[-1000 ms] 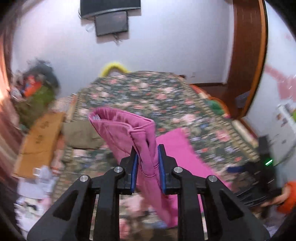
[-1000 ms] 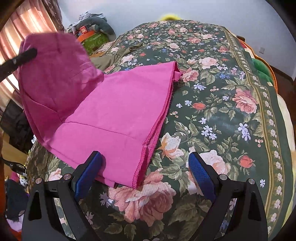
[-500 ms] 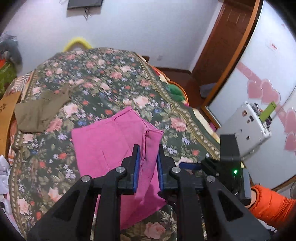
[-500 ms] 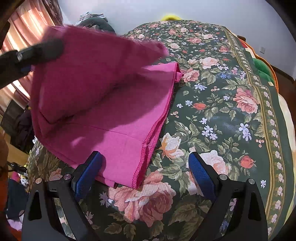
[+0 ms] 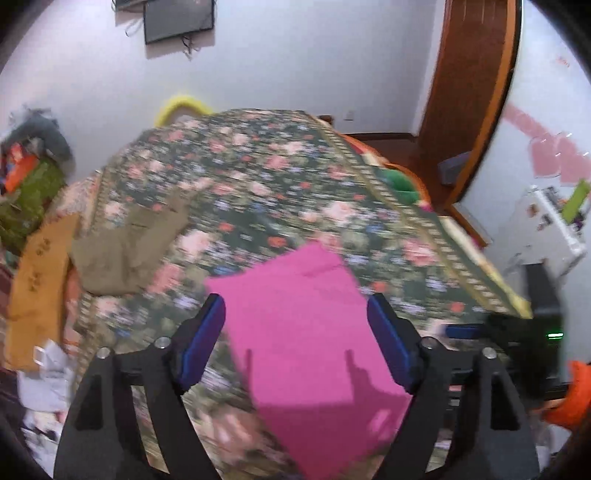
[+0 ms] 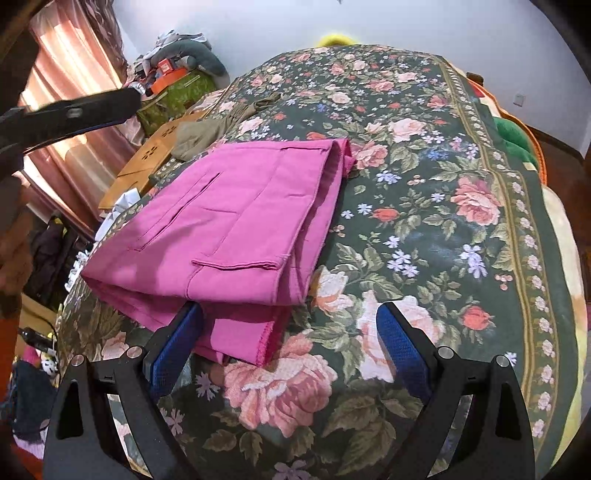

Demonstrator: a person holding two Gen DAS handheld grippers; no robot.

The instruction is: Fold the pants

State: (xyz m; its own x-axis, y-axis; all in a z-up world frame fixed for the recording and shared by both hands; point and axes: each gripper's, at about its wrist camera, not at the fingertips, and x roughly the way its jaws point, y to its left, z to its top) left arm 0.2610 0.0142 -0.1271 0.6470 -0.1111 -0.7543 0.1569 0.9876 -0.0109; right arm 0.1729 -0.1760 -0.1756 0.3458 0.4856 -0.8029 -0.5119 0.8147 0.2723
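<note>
Directly ahead of the right gripper [image 6: 288, 347] lay the folded pink pants [image 6: 236, 221], long axis running away — both grippers' jaws apart, the left gripper [image 5: 295, 343] hovering above.

You've got no readable text in either view. The wall screen [image 5: 179, 18] is dark, the white box [image 5: 550, 229] right of the left claw is too blurred, and the orange item [image 6: 166, 68] far left of the right claw is too small.

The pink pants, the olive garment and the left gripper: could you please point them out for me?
pink pants [image 6: 236, 221]: right wrist view, top folded layer.
olive garment [image 5: 125, 247]: left wrist view, its middle.
left gripper [image 5: 295, 339]: left wrist view, between its open fingers.
</note>
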